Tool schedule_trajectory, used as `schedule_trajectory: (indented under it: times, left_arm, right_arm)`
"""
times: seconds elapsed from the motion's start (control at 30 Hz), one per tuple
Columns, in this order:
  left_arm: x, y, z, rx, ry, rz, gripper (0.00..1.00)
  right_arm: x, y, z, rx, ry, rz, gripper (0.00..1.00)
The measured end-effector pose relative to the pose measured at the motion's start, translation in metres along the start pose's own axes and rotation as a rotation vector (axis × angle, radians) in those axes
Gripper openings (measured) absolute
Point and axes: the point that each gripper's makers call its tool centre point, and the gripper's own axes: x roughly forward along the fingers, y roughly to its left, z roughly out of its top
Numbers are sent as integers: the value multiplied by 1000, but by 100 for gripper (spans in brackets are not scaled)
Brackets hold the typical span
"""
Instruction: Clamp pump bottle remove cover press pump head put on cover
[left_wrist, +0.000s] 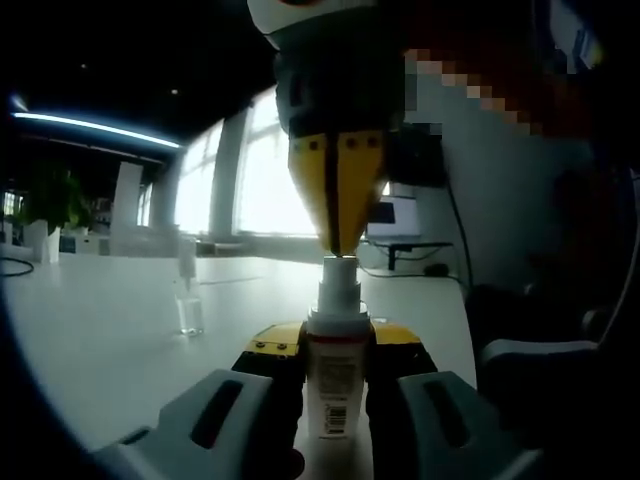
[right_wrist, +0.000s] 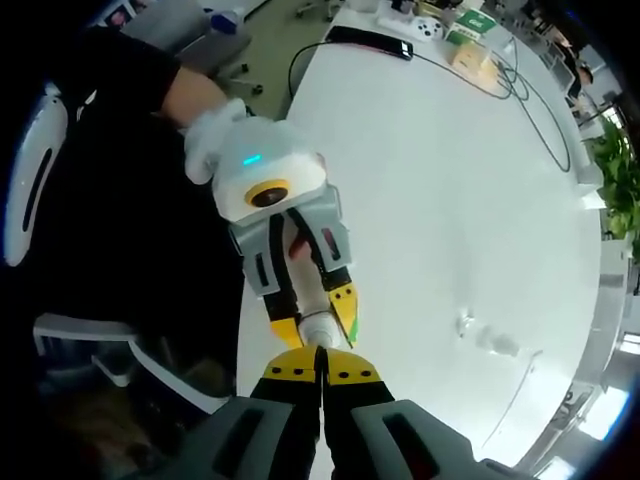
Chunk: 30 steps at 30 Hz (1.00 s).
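I can't read the pump bottle label, too dark. My left tool grips the bottle at bottom center of the frame. My right tool, clenched, comes from the top w/ tips touching the pump head. The clear cover stands on the surface, left.

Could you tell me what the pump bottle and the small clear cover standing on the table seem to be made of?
The pump bottle looks like opaque white plastic with a matte finish and a printed paper or film label; its pump head looks the same. The clear cover on the white table is see-through and glossy, probably clear plastic, though glass cannot be ruled out.
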Motion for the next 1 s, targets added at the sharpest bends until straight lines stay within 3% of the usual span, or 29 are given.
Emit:
schedule_trajectory:
  times: [0.4, 0.8, 1.0]
  left_arm:
    - [0, 0, 0, 0, 0, 1, 14]
    - [0, -1, 0, 1, 0, 1, 14]
    - [0, 0, 0, 1, 0, 1, 14]
  right_arm:
    - [0, 1, 0, 9, 6, 0, 0]
    - [7, 2, 0, 18, 54, 4, 0]
    - [2, 0, -2, 32, 22, 9, 0]
